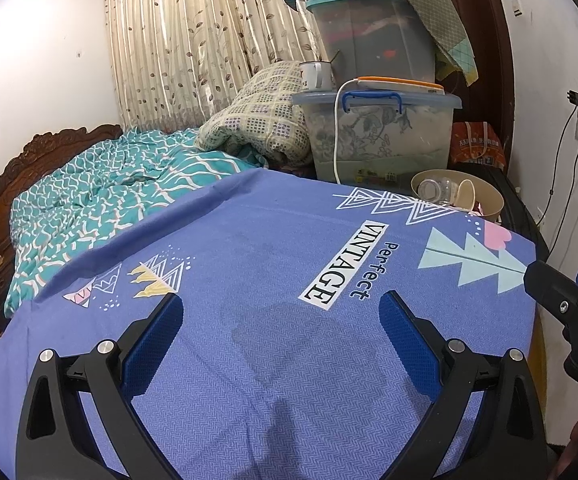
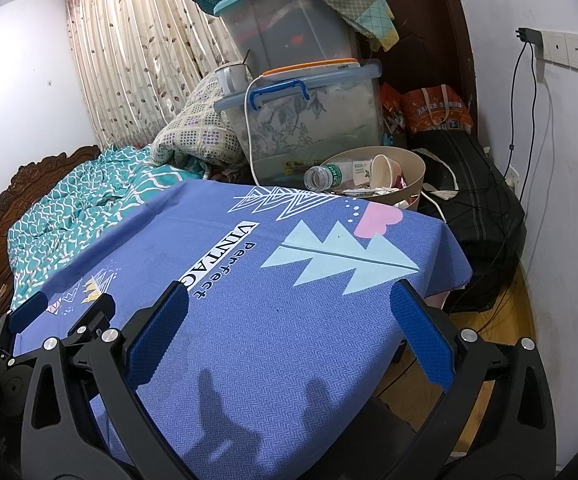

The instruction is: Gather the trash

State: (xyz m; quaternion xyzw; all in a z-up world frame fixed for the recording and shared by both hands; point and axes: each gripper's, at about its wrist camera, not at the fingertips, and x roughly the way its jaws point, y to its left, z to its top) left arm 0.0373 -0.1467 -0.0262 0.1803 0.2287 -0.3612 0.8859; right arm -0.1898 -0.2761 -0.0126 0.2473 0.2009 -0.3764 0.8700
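A beige round bin (image 2: 411, 184) stands at the far right corner of the table; it also shows in the left wrist view (image 1: 489, 196). In it lie a clear plastic bottle (image 2: 329, 174), a cream paper cup (image 2: 383, 170) and crumpled wrappers (image 2: 369, 192). The table wears a blue cloth (image 2: 269, 320) printed with trees and "Perfect VINTAGE". My left gripper (image 1: 281, 328) is open and empty above the cloth. My right gripper (image 2: 289, 316) is open and empty above the cloth near its right edge. Each gripper shows at the edge of the other's view.
Behind the table stand stacked clear storage boxes (image 2: 309, 120) with a white mug (image 2: 231, 76) and a white cable. A folded quilt (image 1: 257, 120) and a teal-covered bed (image 1: 101, 200) lie to the left. Black bags (image 2: 477, 200) and wall cables are at right.
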